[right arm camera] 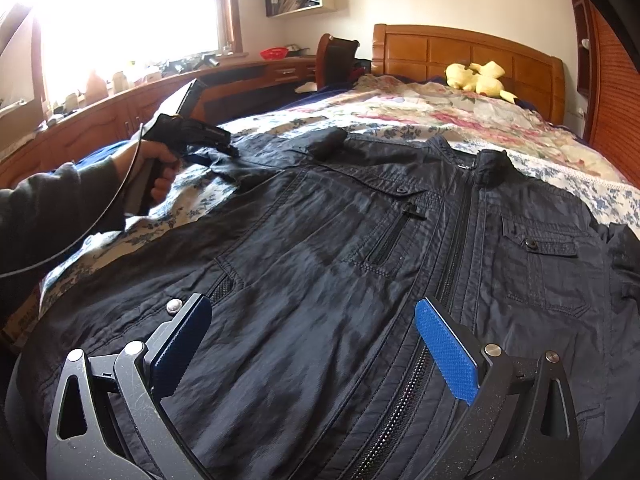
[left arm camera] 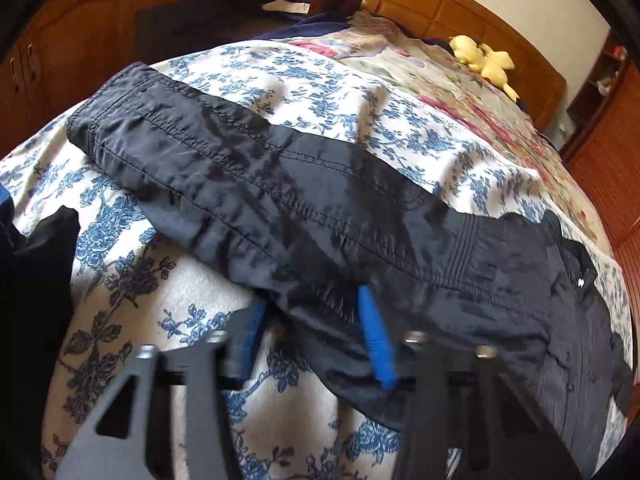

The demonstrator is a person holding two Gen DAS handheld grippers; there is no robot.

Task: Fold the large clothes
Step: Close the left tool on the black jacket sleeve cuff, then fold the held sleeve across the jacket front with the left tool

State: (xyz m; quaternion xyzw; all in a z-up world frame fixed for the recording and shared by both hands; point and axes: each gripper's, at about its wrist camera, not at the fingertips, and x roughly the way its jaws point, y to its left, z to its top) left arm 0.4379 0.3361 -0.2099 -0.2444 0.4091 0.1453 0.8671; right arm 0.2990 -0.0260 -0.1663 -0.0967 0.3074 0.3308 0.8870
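Observation:
A dark navy jacket (right arm camera: 360, 264) lies front-up on the floral bedspread (right arm camera: 400, 120), zipper closed, collar toward the headboard. Its left sleeve (left arm camera: 248, 176) stretches out across the bed in the left wrist view. My left gripper (left arm camera: 312, 312) is at the sleeve's near edge, jaws partly open, with the sleeve fabric between the blue pads (left arm camera: 374, 336); it also shows in the right wrist view (right arm camera: 208, 152), held by a hand at the sleeve. My right gripper (right arm camera: 316, 320) is wide open and empty, hovering over the jacket's lower front beside the zipper.
A yellow plush toy (right arm camera: 476, 78) sits by the wooden headboard (right arm camera: 460, 48). A wooden desk (right arm camera: 120, 120) and a chair (right arm camera: 336, 60) stand left of the bed, under a bright window. A dark garment (left arm camera: 36, 280) lies at the left edge. A wooden wardrobe (right arm camera: 608, 80) stands on the right.

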